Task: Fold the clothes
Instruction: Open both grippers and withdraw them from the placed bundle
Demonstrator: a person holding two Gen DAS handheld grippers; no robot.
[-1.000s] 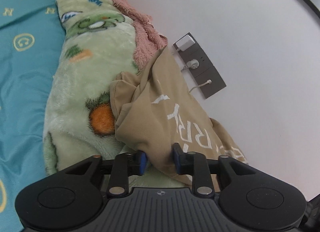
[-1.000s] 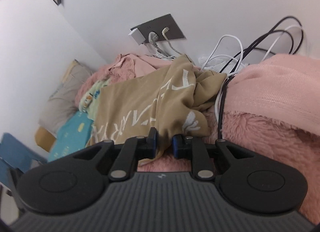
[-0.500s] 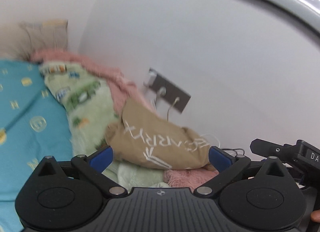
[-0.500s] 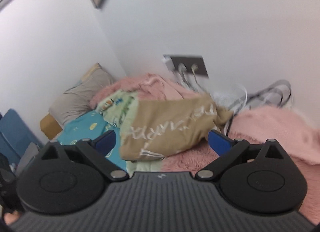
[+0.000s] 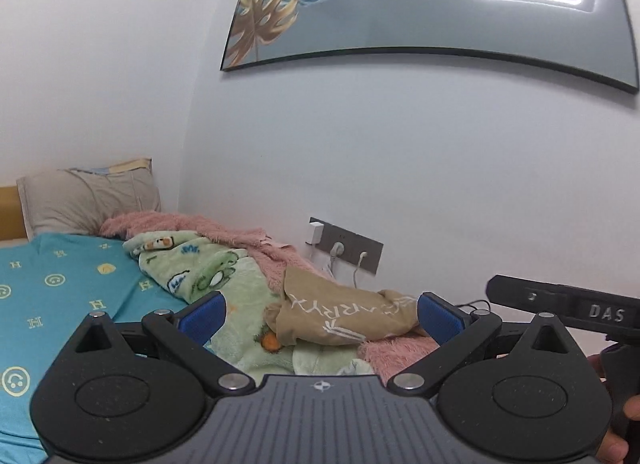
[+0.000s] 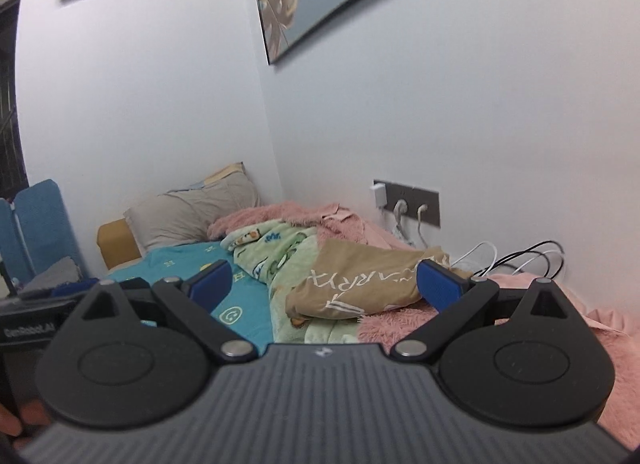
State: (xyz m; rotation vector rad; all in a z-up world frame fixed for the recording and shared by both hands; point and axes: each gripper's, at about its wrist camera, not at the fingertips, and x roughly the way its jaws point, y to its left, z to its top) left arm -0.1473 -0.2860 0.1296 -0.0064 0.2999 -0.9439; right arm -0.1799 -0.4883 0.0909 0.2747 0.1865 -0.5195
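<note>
Left wrist view: the left claw [image 5: 320, 316] hangs spread wide and empty, clear of the tan shirt [image 5: 340, 314] bundled on the green blanket [image 5: 236, 284] by the wall.

Right wrist view: the right claw [image 6: 324, 284] gapes too, holding nothing; the shirt [image 6: 360, 284] sits compact, lettering up, one end rumpled.

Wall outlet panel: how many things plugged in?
3. On the outlet panel: a white adapter at its left end, then two white plugs side by side. Nothing more shows plugged in.
</note>
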